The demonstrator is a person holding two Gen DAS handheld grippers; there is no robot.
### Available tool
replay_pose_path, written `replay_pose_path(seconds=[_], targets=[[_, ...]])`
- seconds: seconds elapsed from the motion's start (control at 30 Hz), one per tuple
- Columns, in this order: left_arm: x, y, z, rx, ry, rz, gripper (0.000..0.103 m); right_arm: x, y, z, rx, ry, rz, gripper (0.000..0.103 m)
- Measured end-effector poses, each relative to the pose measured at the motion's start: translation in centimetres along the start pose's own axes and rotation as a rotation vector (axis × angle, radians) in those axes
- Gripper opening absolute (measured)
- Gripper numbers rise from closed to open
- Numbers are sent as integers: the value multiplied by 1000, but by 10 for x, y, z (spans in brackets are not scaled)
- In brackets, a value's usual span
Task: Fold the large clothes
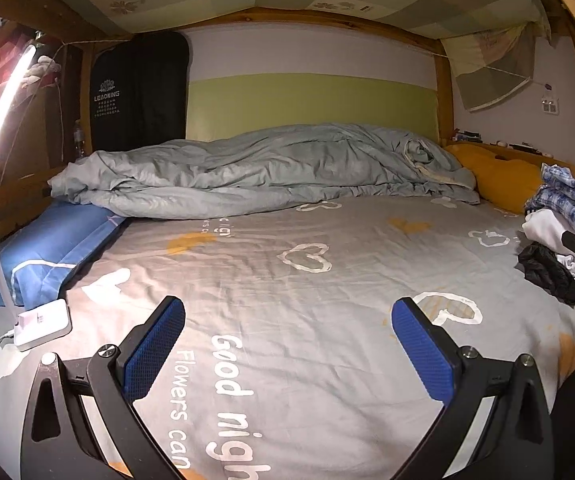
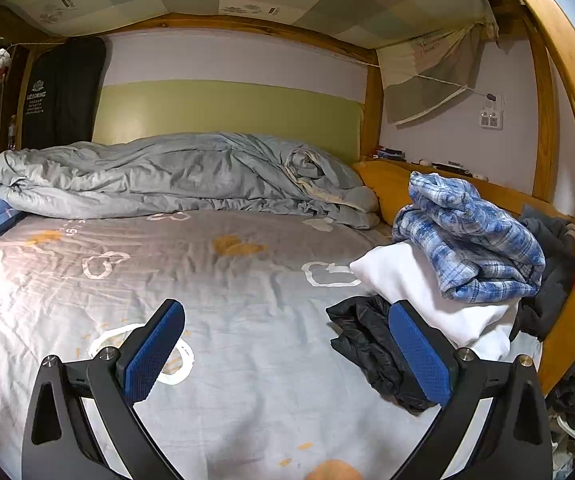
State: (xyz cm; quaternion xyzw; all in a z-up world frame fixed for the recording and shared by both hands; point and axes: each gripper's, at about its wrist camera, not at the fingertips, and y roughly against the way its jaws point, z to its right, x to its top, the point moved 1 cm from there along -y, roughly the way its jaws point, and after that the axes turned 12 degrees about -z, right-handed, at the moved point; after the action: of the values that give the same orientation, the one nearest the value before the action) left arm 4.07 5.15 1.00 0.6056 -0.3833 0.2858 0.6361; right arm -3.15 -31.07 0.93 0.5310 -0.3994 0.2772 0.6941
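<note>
**Ana:** Both grippers are spread wide and carry nothing. Left gripper (image 1: pixel 287 356) hangs over bare bed sheet (image 1: pixel 327 360) near the middle; right gripper (image 2: pixel 285 356) is over the same sheet, with its right finger (image 2: pixel 419 356) in front of the clothes pile.

**Ben:** Big things first, then. Where does everything lie?

**Ana:** Grey printed sheet covers the whole mattress. Along the far edge lies a rumpled grey-blue duvet (image 2: pixel 167 176), with an orange pillow (image 2: pixel 387 188) at its right end. To the near left stands a white lamp (image 1: pixel 43 322) on the sheet, its bright arm curving up.

**Ben:** And the clothes?

**Ana:** All on the right side of the bed: a blue plaid garment (image 2: pixel 475 240) on top of a white garment (image 2: pixel 407 280), and a black garment (image 2: pixel 371 344) crumpled at the near edge of that stack. A dark grey one (image 2: pixel 551 264) sits further right against the wooden frame (image 2: pixel 567 320).

**Ben:** Nothing folded yet, I'd judge. What could go wrong?

**Ana:** Pulling the white piece from underneath would likely tip the plaid one over. The black fabric looks slippery, so a shallow pinch might lose it. Spreading something large leftward could catch the lamp or its cable.
</note>
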Motion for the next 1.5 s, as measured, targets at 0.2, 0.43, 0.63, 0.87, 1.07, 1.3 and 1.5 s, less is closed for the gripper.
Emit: replay_pose_path(seconds=[0.2, 0.43, 0.63, 0.87, 1.07, 1.3, 1.5], targets=[[1, -2, 0, 7, -7, -6, 103, 1, -1, 1, 2, 0, 1, 103], [1, -2, 1, 5, -10, -6, 103, 0, -1, 1, 0, 0, 4, 103], [1, -3, 1, 6, -13, -5, 103, 0, -1, 1, 1, 1, 1, 103], [-1, -5, 0, 14, -24, -10, 103, 1, -2, 2, 2, 1, 1, 103], [-1, -6, -1, 21, -31, -12, 103, 1, -1, 1, 1, 2, 1, 103], [-1, -6, -1, 22, -29, -11, 103, 0, -3, 2, 5, 4, 0, 103], [-2, -6, -3, 18, -30, -11, 103, 1, -5, 5, 7, 4, 5, 103]])
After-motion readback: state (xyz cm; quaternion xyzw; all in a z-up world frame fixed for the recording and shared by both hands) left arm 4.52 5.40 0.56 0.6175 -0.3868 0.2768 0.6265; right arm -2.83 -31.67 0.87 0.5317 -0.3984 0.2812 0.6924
